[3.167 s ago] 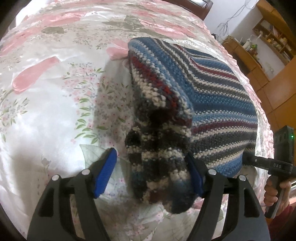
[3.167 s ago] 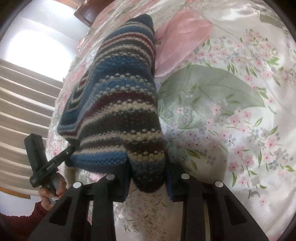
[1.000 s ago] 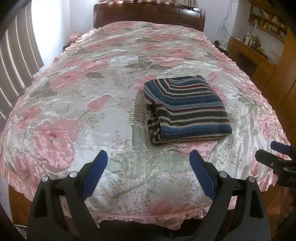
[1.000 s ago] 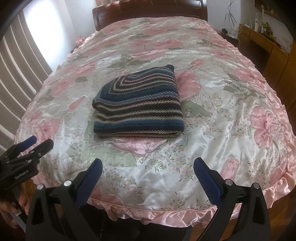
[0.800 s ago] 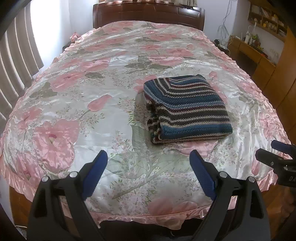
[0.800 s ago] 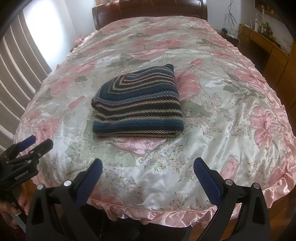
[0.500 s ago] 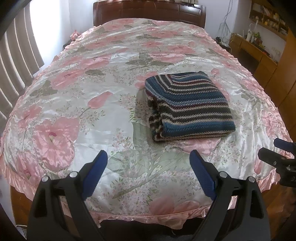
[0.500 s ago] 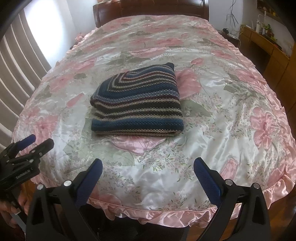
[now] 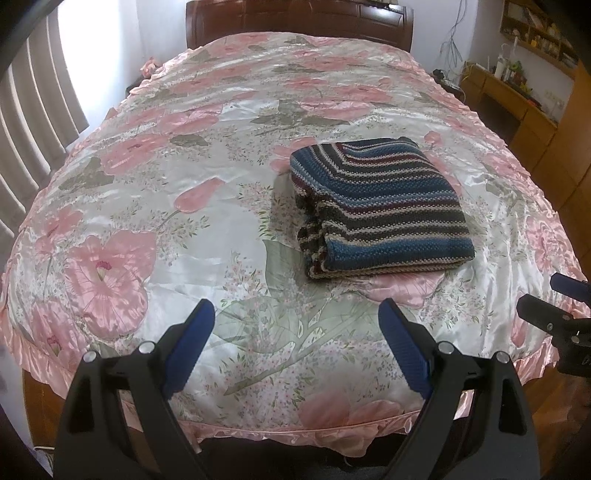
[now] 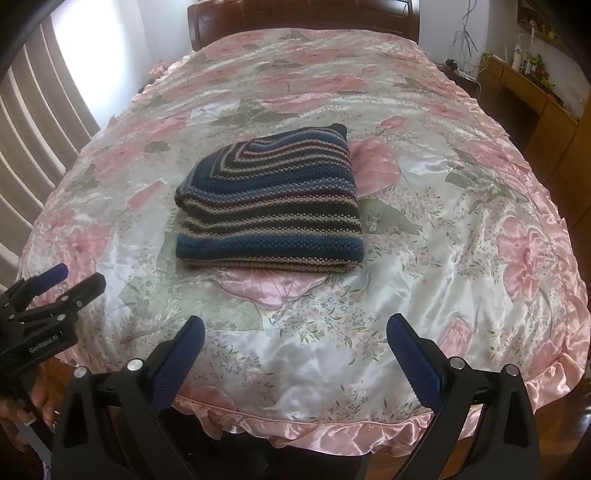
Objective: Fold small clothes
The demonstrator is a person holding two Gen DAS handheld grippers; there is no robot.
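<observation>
Bed with glossy white satin spread (image 9: 207, 206), printed with large pink flowers and grey-green leaves, pink ruffled hem; fills most of both wrist views. Dark wooden headboard (image 9: 295, 22) at far end. Pale vertical blinds (image 9: 33, 122) along left side, bright window behind. Light wooden desk and cabinets (image 9: 532, 107) along right wall, small items on top too small to identify.

Folded knitted garment, striped blue, dark grey, cream and maroon (image 9: 376, 206), lies flat on the spread as a compact rectangular stack, near the middle of the bed's width and in the nearer half. Folded edge faces the cameras; layered edges show on its left side. Nothing touching it. Same stack in right wrist view (image 10: 273, 210).

Left gripper (image 9: 295, 325): black frame, blue ribbed pads, jaws spread wide, nothing between them. Positioned over the near edge of the bed, well apart from the garment.

Right gripper (image 10: 295, 339): same build, jaws spread wide, nothing held, also over the near edge, well apart from the garment.

Hand (image 10: 22, 410) partly visible below the left gripper's handle in right wrist view.
</observation>
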